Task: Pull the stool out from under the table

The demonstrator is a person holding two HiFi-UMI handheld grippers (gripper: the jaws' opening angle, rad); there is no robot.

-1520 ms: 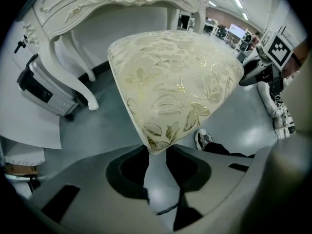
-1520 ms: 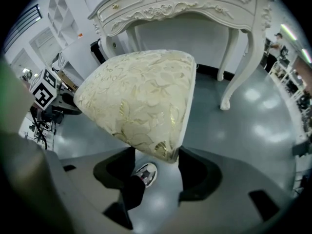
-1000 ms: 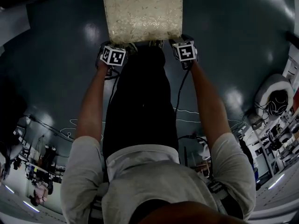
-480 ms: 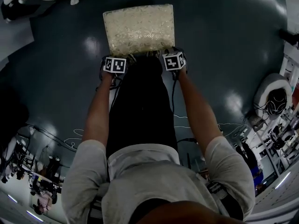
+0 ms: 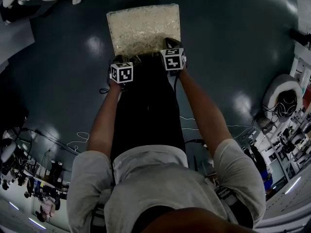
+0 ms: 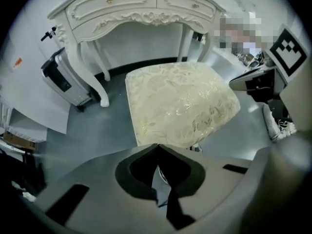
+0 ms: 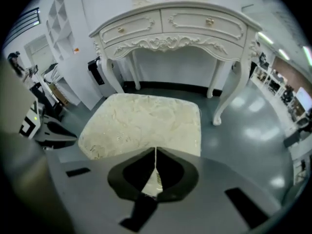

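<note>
The stool (image 5: 143, 28), with a cream brocade cushion, stands on the dark floor clear of the white carved table (image 6: 141, 9). It also fills the middle of the left gripper view (image 6: 180, 104) and the right gripper view (image 7: 146, 118). My left gripper (image 6: 157, 146) is shut with nothing between its jaws, just short of the cushion's near edge (image 5: 120, 62). My right gripper (image 7: 155, 149) is shut too and holds nothing. It hovers over the cushion's near right corner (image 5: 170, 45). Each gripper shows at the side of the other's view.
The table (image 7: 175, 28) stands against a white wall, its curved legs beyond the stool. A black-and-white appliance (image 6: 61, 79) sits on the floor left of the table. Thin cables (image 5: 77, 140) trail over the floor. A round white-and-dark object (image 5: 286, 101) lies at the right.
Both grippers have come closer together at the stool's near edge. The right one now reaches over the cushion's corner, and the left one sits a little back from the cushion.
</note>
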